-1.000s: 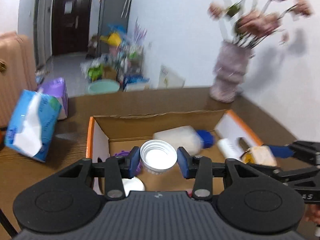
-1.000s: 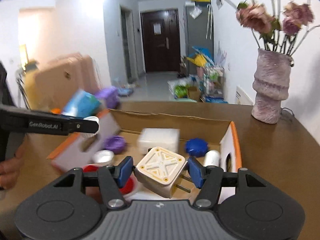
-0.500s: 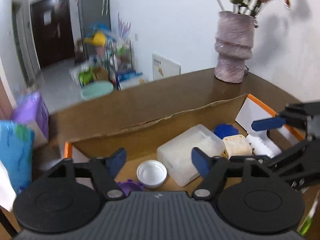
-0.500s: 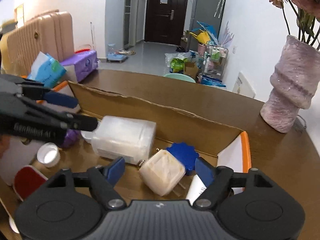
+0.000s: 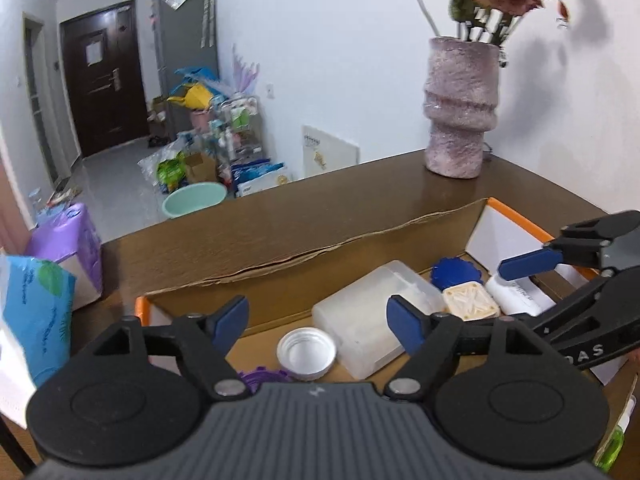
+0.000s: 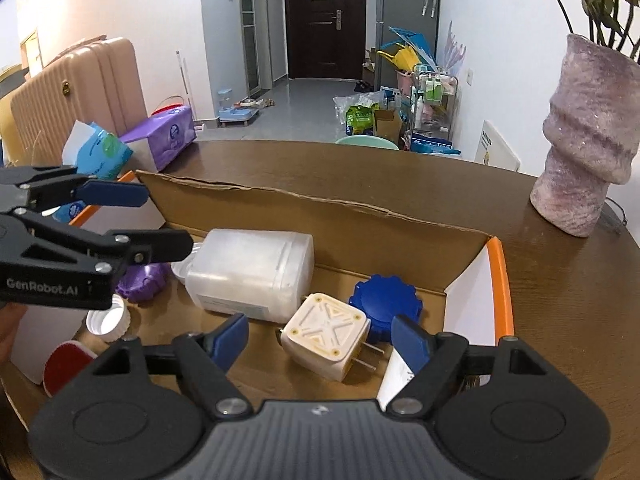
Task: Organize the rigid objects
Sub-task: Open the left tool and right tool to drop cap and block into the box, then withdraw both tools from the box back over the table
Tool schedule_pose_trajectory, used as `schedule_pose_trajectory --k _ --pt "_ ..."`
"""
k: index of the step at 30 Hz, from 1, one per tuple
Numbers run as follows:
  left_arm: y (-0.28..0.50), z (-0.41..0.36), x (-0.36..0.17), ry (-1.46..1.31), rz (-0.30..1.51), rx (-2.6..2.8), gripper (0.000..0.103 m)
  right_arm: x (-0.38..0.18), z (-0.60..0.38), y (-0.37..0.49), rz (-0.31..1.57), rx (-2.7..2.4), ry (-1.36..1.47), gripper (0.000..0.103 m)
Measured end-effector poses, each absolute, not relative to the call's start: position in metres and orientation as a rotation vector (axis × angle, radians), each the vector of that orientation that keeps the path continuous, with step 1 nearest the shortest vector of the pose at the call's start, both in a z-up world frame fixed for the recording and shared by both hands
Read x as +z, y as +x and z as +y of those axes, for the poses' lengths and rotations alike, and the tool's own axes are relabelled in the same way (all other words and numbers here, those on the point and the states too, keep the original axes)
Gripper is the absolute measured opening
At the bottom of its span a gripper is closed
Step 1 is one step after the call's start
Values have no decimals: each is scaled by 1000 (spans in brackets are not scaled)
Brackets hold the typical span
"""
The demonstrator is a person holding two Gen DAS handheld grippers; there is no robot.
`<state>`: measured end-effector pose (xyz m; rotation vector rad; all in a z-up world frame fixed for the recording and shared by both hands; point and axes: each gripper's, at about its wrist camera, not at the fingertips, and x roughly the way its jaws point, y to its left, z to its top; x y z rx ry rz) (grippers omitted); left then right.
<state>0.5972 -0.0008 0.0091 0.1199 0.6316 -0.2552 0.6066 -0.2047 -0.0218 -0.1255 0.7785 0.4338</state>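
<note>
An open cardboard box (image 6: 312,208) (image 5: 312,264) holds a clear plastic jar (image 6: 252,274) (image 5: 372,312), a cream plug adapter (image 6: 326,336) (image 5: 470,300), a blue lid (image 6: 384,306) (image 5: 456,274), a white cap (image 5: 306,354) (image 6: 106,322), a purple lid (image 6: 142,280) and a red lid (image 6: 66,370). My left gripper (image 5: 318,322) is open and empty above the white cap; it also shows in the right wrist view (image 6: 160,220). My right gripper (image 6: 320,338) is open and empty above the plug adapter; its fingers (image 5: 528,264) show at the right of the left wrist view.
A pink vase (image 6: 588,144) (image 5: 460,108) with flowers stands on the brown table (image 6: 560,280) behind the box's right end. Blue (image 6: 102,152) and purple (image 6: 164,136) tissue packs lie at the table's left. A white tube (image 5: 516,296) lies in the box's right end.
Both grippers opened: the left let go of the white cap and the right let go of the plug adapter, which now lie in the box. Both grippers have drawn back.
</note>
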Motion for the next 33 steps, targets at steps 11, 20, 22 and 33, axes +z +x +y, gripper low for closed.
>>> schedule_pose_trajectory --k 11,20,22,33 --pt "515 21 74 120 555 -184 78 31 -202 521 571 398 -210 85" --pt "375 35 113 28 288 -83 96 70 -222 410 394 361 -168 89" --pt "344 32 112 11 252 -67 98 73 -231 384 354 340 -121 91" --pt "183 9 70 2 195 2 103 29 -253 225 322 271 1 103"
